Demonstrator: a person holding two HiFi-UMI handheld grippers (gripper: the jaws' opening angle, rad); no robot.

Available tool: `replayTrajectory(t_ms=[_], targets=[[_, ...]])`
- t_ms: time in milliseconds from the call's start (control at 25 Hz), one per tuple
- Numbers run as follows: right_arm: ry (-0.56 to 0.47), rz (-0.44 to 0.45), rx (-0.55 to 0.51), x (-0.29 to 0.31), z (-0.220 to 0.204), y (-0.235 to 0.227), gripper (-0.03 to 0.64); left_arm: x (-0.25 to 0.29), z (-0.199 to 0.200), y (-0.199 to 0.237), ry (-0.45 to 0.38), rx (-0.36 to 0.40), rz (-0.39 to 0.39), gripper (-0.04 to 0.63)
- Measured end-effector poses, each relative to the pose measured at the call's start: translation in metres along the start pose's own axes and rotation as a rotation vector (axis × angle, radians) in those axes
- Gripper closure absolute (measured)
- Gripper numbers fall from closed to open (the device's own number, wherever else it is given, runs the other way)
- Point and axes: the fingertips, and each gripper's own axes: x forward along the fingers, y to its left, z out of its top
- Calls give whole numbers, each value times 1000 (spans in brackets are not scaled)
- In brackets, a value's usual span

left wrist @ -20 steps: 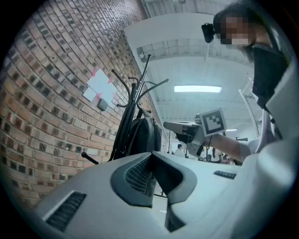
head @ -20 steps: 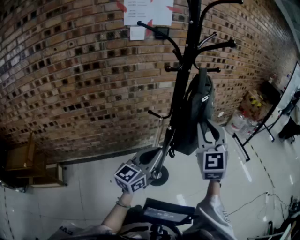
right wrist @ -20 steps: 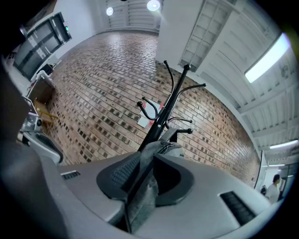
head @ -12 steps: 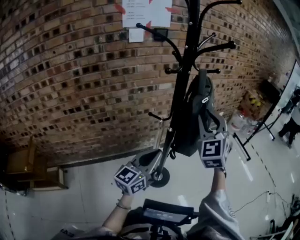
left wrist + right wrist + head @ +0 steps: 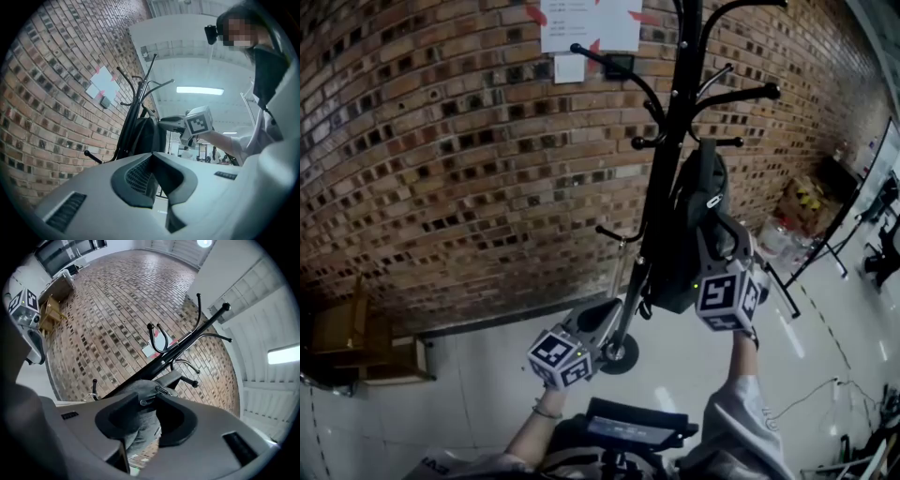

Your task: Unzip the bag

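A dark grey bag point(image 5: 684, 253) hangs from a black coat rack point(image 5: 666, 141) in front of a brick wall. In the head view my right gripper point(image 5: 722, 239) is raised against the bag's lower right side. Its jaws stand open, one on each side of the fabric. The right gripper view shows the grey bag point(image 5: 139, 430) between the open jaws of the right gripper point(image 5: 148, 397), with a metal zipper pull point(image 5: 161, 391) just past the tips. My left gripper point(image 5: 609, 307) hangs lower, beside the rack's pole, shut and empty. The left gripper point(image 5: 152, 157) looks up at the bag point(image 5: 147, 136).
The rack's round base point(image 5: 619, 354) stands on the pale floor. Papers point(image 5: 591, 23) are pinned to the wall. Wooden furniture point(image 5: 337, 328) sits at the left. A cardboard box point(image 5: 811, 202) and water bottles point(image 5: 773, 244) are at the right, cables point(image 5: 806, 403) on the floor.
My right gripper has risen and closed in on the bag's lower side. The left gripper has stayed where it was.
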Motion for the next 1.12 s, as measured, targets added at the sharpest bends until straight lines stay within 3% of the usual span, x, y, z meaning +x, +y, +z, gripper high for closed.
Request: replayTrajectory(t_ms=[160,280,400,560,1000,1120], targets=[[-27,-4,-24,0,4,-4,485,4,-1,1,1,-9,-7,588],[-59,-13,-5,-1,9,-4,513,5,-4,1,4,-14,-12,588],[-100,-5,-79,-4,19,-4,539,6,-4,2,3,-18,-12,588],[-152,-53,-78,-10,31,-12,578,4,-3,6,4,-19,-6,588],[-124,-86,-128,-2,22,-26,586,-2,-2,14,-13,-39,10,588],[-95,-58,-138,7,16,-28,601,-1,-3,13,-13,-44,5,588]])
